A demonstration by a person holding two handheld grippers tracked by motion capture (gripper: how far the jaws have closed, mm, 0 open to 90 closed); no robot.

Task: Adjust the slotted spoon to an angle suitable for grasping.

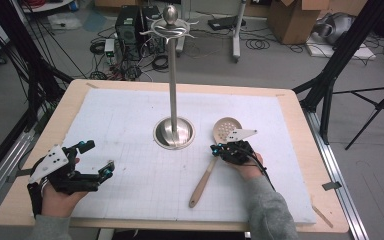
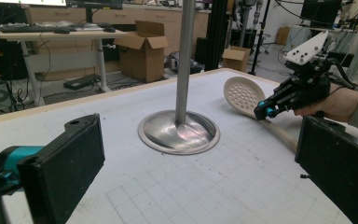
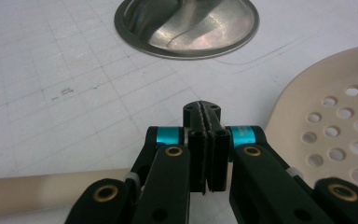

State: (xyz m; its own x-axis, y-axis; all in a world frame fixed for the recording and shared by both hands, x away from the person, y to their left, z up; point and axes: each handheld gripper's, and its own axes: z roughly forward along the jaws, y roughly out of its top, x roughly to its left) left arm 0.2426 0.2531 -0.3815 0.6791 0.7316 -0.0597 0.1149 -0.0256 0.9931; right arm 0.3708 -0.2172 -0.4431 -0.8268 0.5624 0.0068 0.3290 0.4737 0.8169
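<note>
Spoon (image 1: 215,159) lies on the white mat (image 1: 130,130) right of the stand (image 1: 174,75), bowl toward the far edge, handle running back toward you. Your right gripper (image 1: 219,148) sits over the neck of it, just below the perforated bowl, and its jaws are pressed together with nothing between them. From the high view the tip seems to rest on the spoon; whether it touches, you cannot tell there.

Your right gripper view gives more: the two pads meet flat against each other, the spoon's bowl (image 3: 340,135) with its holes lies to one side of them, the handle passes beneath the gripper body, and the stand's round base (image 3: 186,25) is just ahead. Your left gripper view shows the same gripper (image 2: 266,111) from the side, angled down at the spoon (image 2: 243,95), with the grey plate on top.

Your right hand (image 1: 247,167) comes in from the near edge, sleeve to the wrist, gripper pointing forward and down. Your left hand (image 1: 55,197) rests near the bench's (image 1: 300,110) left corner, well apart from the spoon. Its gripper (image 1: 96,159) lies level, aimed toward the stand, jaws spread wide and holding nothing.
</note>
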